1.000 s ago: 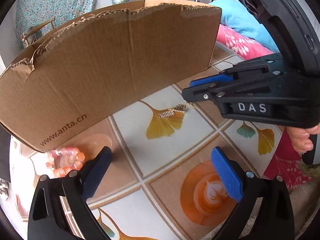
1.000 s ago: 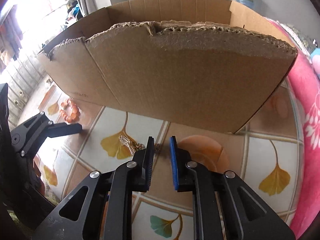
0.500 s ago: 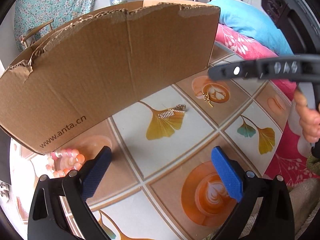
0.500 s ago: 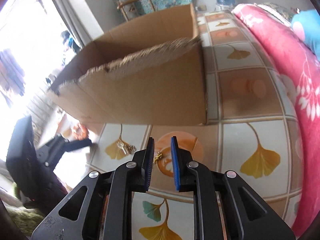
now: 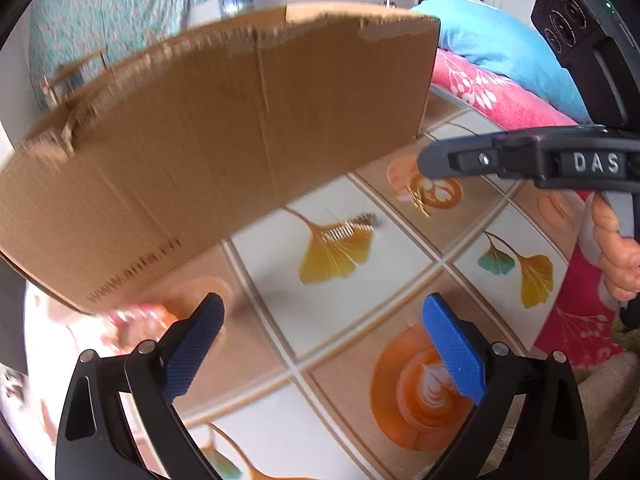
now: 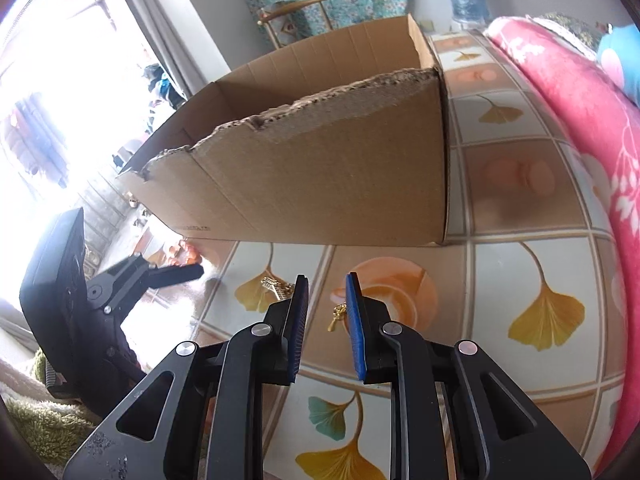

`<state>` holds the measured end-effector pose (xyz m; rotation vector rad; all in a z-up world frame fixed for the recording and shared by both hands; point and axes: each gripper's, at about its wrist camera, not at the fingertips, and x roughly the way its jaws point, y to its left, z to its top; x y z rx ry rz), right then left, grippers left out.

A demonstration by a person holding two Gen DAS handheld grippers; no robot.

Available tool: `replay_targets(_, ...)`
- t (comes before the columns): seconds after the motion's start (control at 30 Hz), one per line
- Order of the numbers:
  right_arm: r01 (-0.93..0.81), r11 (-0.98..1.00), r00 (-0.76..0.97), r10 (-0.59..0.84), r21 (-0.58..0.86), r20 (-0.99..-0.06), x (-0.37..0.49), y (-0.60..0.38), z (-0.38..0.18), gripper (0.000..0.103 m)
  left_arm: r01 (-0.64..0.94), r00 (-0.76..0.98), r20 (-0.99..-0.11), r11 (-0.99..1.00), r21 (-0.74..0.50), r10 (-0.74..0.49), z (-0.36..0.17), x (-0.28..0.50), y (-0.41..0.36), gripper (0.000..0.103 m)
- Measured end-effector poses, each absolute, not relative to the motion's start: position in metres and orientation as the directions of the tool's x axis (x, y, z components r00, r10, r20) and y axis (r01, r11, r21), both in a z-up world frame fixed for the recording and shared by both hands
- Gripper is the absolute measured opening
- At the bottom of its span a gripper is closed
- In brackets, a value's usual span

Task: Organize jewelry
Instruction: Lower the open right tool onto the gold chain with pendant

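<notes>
While the right gripper (image 6: 326, 312) hangs above the patterned tablecloth (image 6: 532, 248), its blue pads have just been parting, and a small gold earring (image 6: 337, 317) shows in the narrow gap between them, lying on an orange cup print with neither pad pressing on it. A second gold piece (image 5: 352, 229), comb-like with a row of fine bars, rests on a yellow ginkgo leaf print just beside it (in the left wrist view it is smeared by blur, so its details are hard to read). A pink and orange bead bracelet (image 5: 136, 322) lies at the foot of the cardboard box (image 5: 224, 152), partly cut off by the box's lower corner and by a finger of the left gripper (image 5: 320, 336), whose jaws stand wide apart with nothing in them. The torn-edged box stands right behind the jewelry, its inside hidden from both cameras. A pink floral blanket (image 6: 580, 120) borders the cloth, with a blue pillow (image 5: 500, 52) on it.
</notes>
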<state>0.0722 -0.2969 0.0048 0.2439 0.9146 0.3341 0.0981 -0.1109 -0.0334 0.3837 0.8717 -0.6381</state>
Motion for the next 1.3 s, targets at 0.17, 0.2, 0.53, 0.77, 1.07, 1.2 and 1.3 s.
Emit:
replay_targets(0.17,-0.183,0.908,0.566,0.412,0.378,-0.714,0.071,-0.299,0.002,0.020,0.698,0.507,-0.776,0.707,0.113,-0.376,-0.025,0.103,-0.120,0.064)
replay_targets(0.2,-0.183,0.903,0.565,0.420,0.389,-0.710,0.070,-0.300,0.001,0.020,0.708,0.500,-0.781,0.695,0.121,-0.374,-0.026,0.105,-0.124,0.061)
replay_targets(0.53,-0.188,0.878,0.558,0.465,0.441,-0.687,0.068,-0.305,-0.005,0.020,0.783,0.430,-0.814,0.610,0.121,-0.390,-0.028,0.119,-0.136,0.028)
replay_targets(0.77,-0.188,0.867,0.563,0.480,0.462,-0.673,0.068,-0.306,-0.004,0.020,0.814,0.350,-0.837,0.579,0.050,-0.420,-0.028,0.131,-0.140,0.020)
replay_targets(1.07,-0.185,0.864,0.570,0.483,0.469,-0.665,0.065,-0.307,0.001,0.020,0.826,0.340,-0.842,0.561,0.054,-0.419,-0.028,0.123,-0.142,0.004)
replay_targets(1.2,-0.214,0.858,0.558,0.500,0.467,-0.663,0.064,-0.302,0.003,0.020,0.819,0.341,-0.842,0.571,0.048,-0.419,-0.028,0.117,-0.136,0.004)
replay_targets(1.3,-0.258,0.859,0.525,0.509,0.443,-0.682,0.067,-0.291,0.003,0.020,0.812,0.342,-0.841,0.582,0.040,-0.419,-0.028,0.112,-0.132,0.004)
